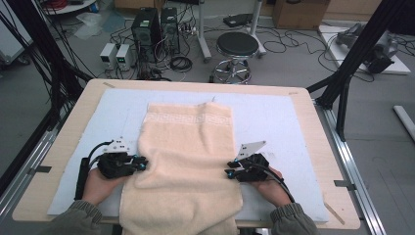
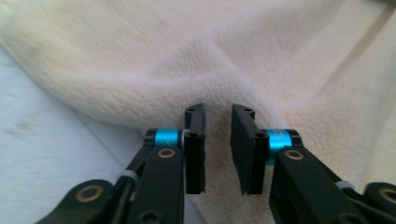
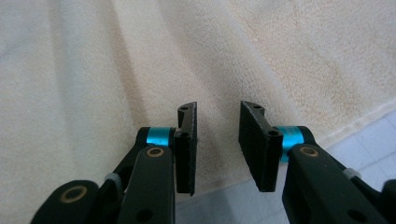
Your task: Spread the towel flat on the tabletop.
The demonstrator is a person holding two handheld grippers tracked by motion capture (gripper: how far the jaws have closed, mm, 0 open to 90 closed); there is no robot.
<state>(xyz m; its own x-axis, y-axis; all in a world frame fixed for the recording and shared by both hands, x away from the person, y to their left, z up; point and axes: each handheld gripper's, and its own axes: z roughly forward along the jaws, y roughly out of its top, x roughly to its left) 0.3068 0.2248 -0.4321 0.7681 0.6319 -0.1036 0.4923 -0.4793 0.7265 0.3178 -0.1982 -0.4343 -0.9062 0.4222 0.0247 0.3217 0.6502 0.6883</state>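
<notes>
A cream towel [image 1: 188, 156] lies lengthwise on the pale blue mat [image 1: 274, 117], its patterned band at the far end and its near end hanging over the table's front edge. My left gripper [image 1: 143, 163] sits at the towel's left edge, pointing right. In the left gripper view its jaws [image 2: 218, 140] stand a little apart over rumpled towel [image 2: 187, 56], with no cloth pinched between them. My right gripper [image 1: 228, 169] is at the towel's right edge, pointing left. Its jaws [image 3: 217, 140] are also parted above the towel [image 3: 93, 70], near the hem and the mat [image 3: 369, 135].
The mat covers most of a wooden table [image 1: 315, 132]. Beyond the far edge stand a round stool [image 1: 237, 46], two computer towers [image 1: 147, 27] and loose cables on the floor. Black frame posts rise at both sides.
</notes>
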